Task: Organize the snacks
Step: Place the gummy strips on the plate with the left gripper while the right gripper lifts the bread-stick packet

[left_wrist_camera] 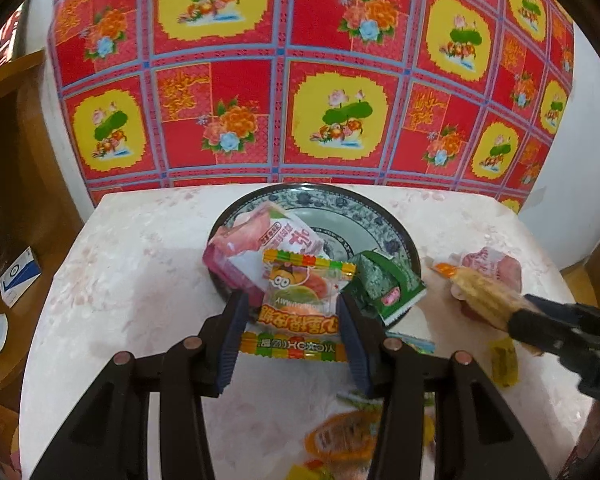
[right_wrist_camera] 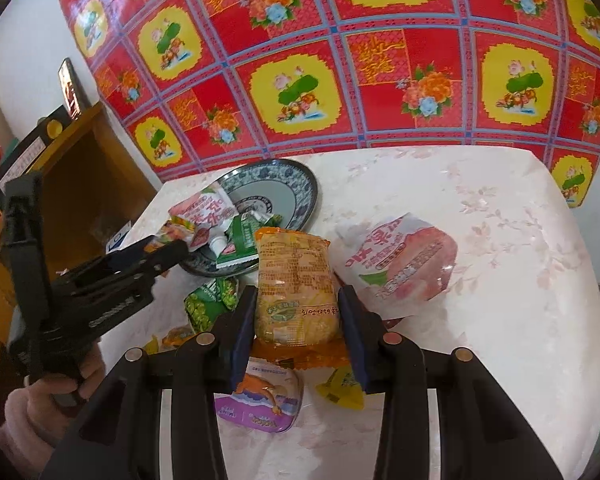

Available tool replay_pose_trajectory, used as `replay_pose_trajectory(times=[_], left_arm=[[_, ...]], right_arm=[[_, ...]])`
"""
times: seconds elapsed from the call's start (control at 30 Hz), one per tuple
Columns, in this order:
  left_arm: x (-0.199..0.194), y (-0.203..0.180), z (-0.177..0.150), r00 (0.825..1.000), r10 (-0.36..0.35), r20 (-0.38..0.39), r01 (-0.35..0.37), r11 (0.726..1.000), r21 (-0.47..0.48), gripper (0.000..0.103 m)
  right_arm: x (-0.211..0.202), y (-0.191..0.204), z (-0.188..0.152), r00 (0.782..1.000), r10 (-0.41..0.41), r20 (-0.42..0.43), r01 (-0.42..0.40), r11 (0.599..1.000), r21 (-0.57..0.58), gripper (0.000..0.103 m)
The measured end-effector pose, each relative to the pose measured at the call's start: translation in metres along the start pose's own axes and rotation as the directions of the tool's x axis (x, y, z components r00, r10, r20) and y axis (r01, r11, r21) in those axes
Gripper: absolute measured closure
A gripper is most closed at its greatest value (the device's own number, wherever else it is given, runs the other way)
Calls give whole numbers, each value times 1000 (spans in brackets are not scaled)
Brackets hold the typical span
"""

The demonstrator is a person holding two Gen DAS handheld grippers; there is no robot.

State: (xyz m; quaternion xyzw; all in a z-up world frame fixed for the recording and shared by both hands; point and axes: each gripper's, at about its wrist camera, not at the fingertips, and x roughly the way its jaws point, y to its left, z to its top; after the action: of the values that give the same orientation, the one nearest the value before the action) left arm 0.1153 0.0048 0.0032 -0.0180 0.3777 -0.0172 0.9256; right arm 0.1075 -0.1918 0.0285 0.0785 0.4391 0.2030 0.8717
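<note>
**Both grippers hold snack packets over the pale table**

The left gripper (left_wrist_camera: 290, 320) has its 2 ribbed blue pads (left_wrist_camera: 230, 340) pressed against the sides of a gummy packet (left_wrist_camera: 300, 304), a flat, glossy, clear-film sachet with crimped multicoloured ends and a cartoon fruit print. It hangs at the near rim of the plate (left_wrist_camera: 380, 216), at about 6 o'clock of it.

The right gripper (right_wrist_camera: 298, 320) is clenched on a yellow packet (right_wrist_camera: 296, 280), a plump, pillow-shaped plastic bag with an orange crimped edge and fine printed text.

The plate is round and shallow, glazed ceramic with a dark rim and a blue-and-white floral band. On it lie a pink packet (left_wrist_camera: 268, 236), crinkled and shiny, at 9 o'clock, and a green packet (left_wrist_camera: 384, 284), folded foil, at 4 o'clock, its end hanging over the rim.

In the right wrist view, a second pink-and-white packet (right_wrist_camera: 400, 264), puffy and smooth, lies on the table (right_wrist_camera: 500, 240) at 3 o'clock of the yellow packet, touching it or nearly so. A purple-and-white sachet (right_wrist_camera: 264, 404) and a small yellow wrapper (right_wrist_camera: 340, 394) lie below the jaws at 6 o'clock; a green pea bag (right_wrist_camera: 208, 304) sits at 9 o'clock.

The table has a smooth, marbled pink-white surface with rounded corners. Behind it hangs a glossy red cloth (left_wrist_camera: 300, 80) printed in squares with flowers.
</note>
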Motion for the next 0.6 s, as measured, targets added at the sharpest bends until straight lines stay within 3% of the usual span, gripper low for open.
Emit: replay_pose_trajectory(times=[0.6], left_arm=[[32,4,9,998,43,-51,-42,999,21,54]], right_arm=[[21,13,24,1000,-22,22,23,999,-47,62]])
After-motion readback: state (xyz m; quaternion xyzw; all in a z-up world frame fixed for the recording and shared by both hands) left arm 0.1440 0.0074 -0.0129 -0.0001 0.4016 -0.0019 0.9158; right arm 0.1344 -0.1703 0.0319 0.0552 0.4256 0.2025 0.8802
